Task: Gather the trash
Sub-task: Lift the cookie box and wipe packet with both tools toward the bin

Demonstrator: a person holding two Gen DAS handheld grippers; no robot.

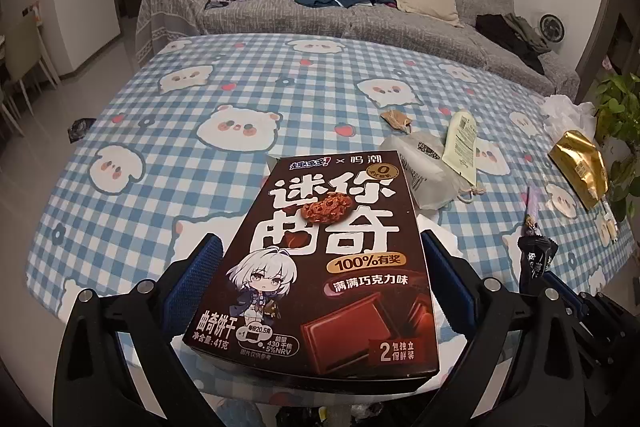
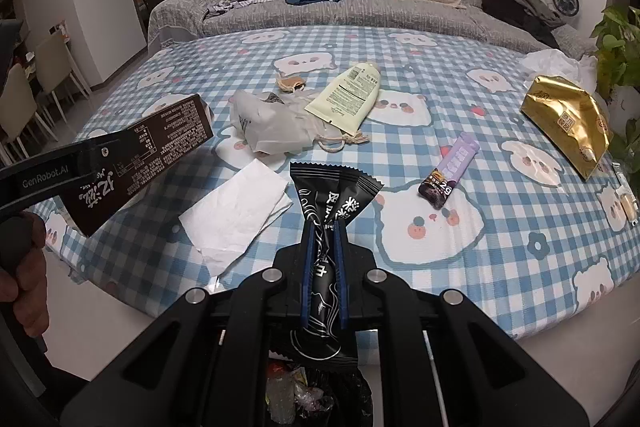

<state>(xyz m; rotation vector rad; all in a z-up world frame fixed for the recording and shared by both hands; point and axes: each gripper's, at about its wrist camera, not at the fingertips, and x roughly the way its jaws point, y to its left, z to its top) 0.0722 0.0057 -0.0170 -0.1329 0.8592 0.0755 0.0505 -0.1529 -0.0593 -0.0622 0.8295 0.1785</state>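
The left claw (image 1: 320, 267) pinched the brown cookie box (image 1: 320, 259) above the checked worktop (image 1: 160, 131); the right claw (image 2: 325, 251) was pressed onto a black wrapper (image 2: 328, 203) (over the trash bag (image 2: 312, 395)).

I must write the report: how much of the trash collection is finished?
Done: some trash already lies in the bin. In hand: the left gripper holds the cookie box, the right gripper a black wrapper. Left: napkin, tube, gold bag, purple wrapper.
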